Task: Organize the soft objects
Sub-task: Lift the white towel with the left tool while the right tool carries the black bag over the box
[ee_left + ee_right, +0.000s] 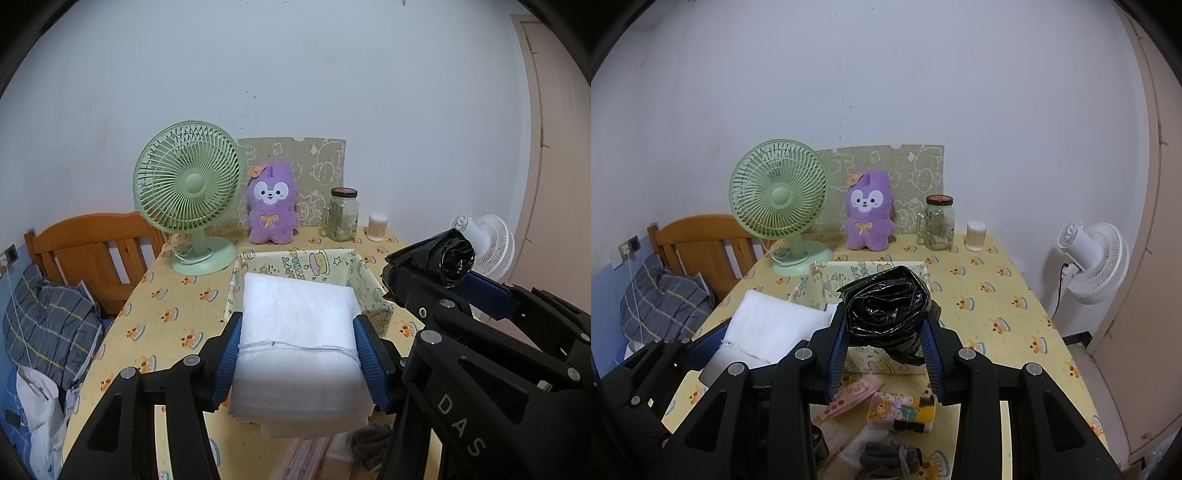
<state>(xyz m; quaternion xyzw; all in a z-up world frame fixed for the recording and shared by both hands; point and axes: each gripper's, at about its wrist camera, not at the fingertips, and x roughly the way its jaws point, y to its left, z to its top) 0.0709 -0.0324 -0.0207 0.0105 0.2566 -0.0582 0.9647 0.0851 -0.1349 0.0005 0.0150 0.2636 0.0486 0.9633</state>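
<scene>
My left gripper (pixel 298 334) is shut on a white folded foam bundle (pixel 297 343) tied with string, held over the near edge of a yellow cartoon-print fabric box (pixel 364 273). My right gripper (pixel 886 341) is shut on a black plastic bag roll (pixel 888 308), held above the same box (pixel 816 280). The roll also shows at the right of the left wrist view (pixel 448 254). The foam bundle also shows in the right wrist view (pixel 768 328). A purple plush bunny (pixel 272 205) sits at the back of the table.
A green desk fan (pixel 188 192), a glass jar (pixel 343 216) and a cotton-swab tub (pixel 377 226) stand at the back. Under my right gripper lie a cartoon sponge (pixel 905 410), pink packets (pixel 853 397) and grey gloves (pixel 886 456). A white fan (pixel 1095 258) stands right; a bed (pixel 92 251) left.
</scene>
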